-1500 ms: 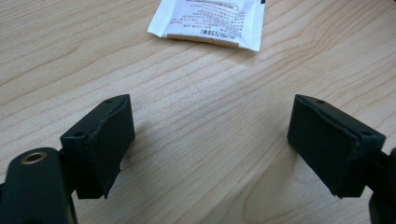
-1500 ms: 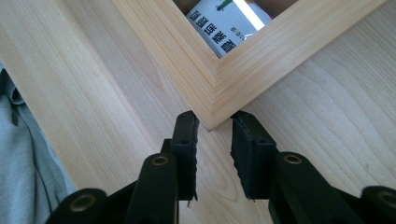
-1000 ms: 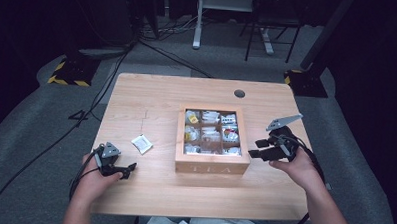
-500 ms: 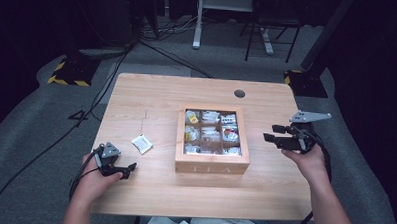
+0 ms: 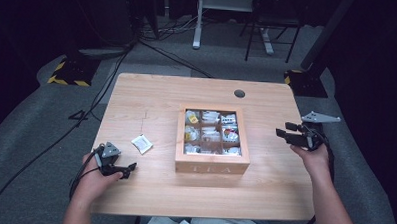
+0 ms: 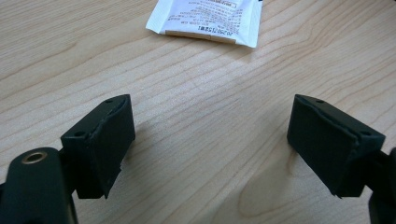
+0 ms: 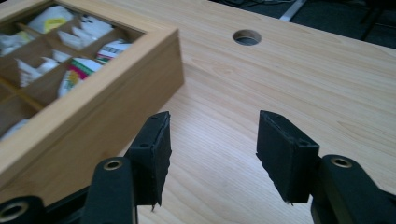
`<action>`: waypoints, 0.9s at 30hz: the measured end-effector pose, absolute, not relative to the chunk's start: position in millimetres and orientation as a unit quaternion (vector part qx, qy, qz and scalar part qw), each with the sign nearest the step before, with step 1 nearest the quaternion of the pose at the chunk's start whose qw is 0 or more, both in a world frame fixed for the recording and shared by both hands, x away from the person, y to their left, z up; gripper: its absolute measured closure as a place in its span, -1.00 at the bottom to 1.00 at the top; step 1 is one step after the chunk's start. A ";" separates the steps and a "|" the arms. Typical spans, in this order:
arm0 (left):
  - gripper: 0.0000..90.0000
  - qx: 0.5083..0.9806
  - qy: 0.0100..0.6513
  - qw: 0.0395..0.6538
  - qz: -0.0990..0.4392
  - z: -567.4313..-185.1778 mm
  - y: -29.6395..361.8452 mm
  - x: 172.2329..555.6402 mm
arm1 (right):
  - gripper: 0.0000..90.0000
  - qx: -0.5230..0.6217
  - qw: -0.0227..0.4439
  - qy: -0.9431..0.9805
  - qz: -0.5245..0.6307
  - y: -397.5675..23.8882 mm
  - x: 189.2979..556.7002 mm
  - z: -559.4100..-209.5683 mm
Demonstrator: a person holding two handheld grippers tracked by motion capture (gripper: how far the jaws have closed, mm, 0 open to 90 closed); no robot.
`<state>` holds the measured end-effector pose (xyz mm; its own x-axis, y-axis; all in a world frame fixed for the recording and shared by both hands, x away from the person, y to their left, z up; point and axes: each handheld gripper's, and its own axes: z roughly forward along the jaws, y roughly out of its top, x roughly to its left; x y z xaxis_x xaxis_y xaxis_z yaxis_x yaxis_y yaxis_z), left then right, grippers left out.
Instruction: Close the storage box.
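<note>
A wooden tea box (image 5: 212,167) stands open at the middle of the table, its compartments holding several tea bags. The same box (image 7: 102,88) lies to the left of my right gripper (image 7: 212,135), whose jaws are open over bare wood. In the high view the right gripper (image 5: 282,130) hovers near the table's right edge, pointing left at the box. A white sachet (image 5: 142,143) lies left of the box. My left gripper (image 5: 128,169) rests near the front left of the table. Its jaws (image 6: 210,116) are wide open and the sachet (image 6: 205,21) lies a little ahead of them.
A round cable hole (image 5: 239,93) sits in the table's far right part, also seen as the hole (image 7: 247,36) beyond the right jaws. The wooden table (image 5: 193,202) stands on grey carpet, with cables and chair legs beyond its far edge.
My right gripper has moved to the right, away from the box's side toward the table's right edge, and slightly lower. The left gripper, the sachet and the box have stayed put.
</note>
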<state>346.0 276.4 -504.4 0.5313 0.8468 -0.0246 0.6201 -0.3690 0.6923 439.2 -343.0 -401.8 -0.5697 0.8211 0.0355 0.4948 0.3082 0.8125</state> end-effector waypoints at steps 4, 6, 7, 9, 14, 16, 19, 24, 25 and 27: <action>-0.65 0.810 0.453 0.331 0.170 -504.2 276.1 346.9 | 0.01 0.441 0.202 0.771 0.412 -354.3 445.7 -416.3; -0.65 0.810 0.453 0.331 0.171 -504.2 275.9 347.7 | 0.02 0.446 0.202 0.767 0.416 -358.0 447.3 -421.6; -0.65 0.810 0.454 0.331 0.169 -504.2 275.6 347.7 | 0.02 0.448 0.202 0.764 0.418 -360.3 448.4 -425.5; -0.65 0.810 0.454 0.331 0.170 -504.2 275.3 348.3 | 0.02 0.455 0.201 0.759 0.420 -363.2 450.0 -431.4; -0.65 0.809 0.454 0.332 0.171 -504.4 274.8 349.1 | 0.02 0.458 0.205 0.753 0.425 -369.5 453.9 -443.8; -0.65 0.809 0.454 0.333 0.169 -504.5 274.5 349.3 | 0.02 0.464 0.203 0.752 0.421 -371.3 455.4 -448.1; -0.65 0.810 0.454 0.331 0.169 -504.2 274.2 350.0 | 0.02 0.469 0.202 0.751 0.420 -372.6 456.4 -456.2; -0.65 0.809 0.453 0.332 0.171 -504.4 273.6 351.2 | 0.03 0.470 0.208 0.756 0.406 -370.9 458.4 -467.4; -0.65 0.810 0.453 0.332 0.171 -504.4 273.6 351.3 | 0.02 0.469 0.208 0.757 0.405 -370.2 458.8 -470.1; -0.65 0.809 0.453 0.332 0.171 -504.4 273.5 351.3 | 0.03 0.467 0.213 0.760 0.400 -368.2 458.4 -473.8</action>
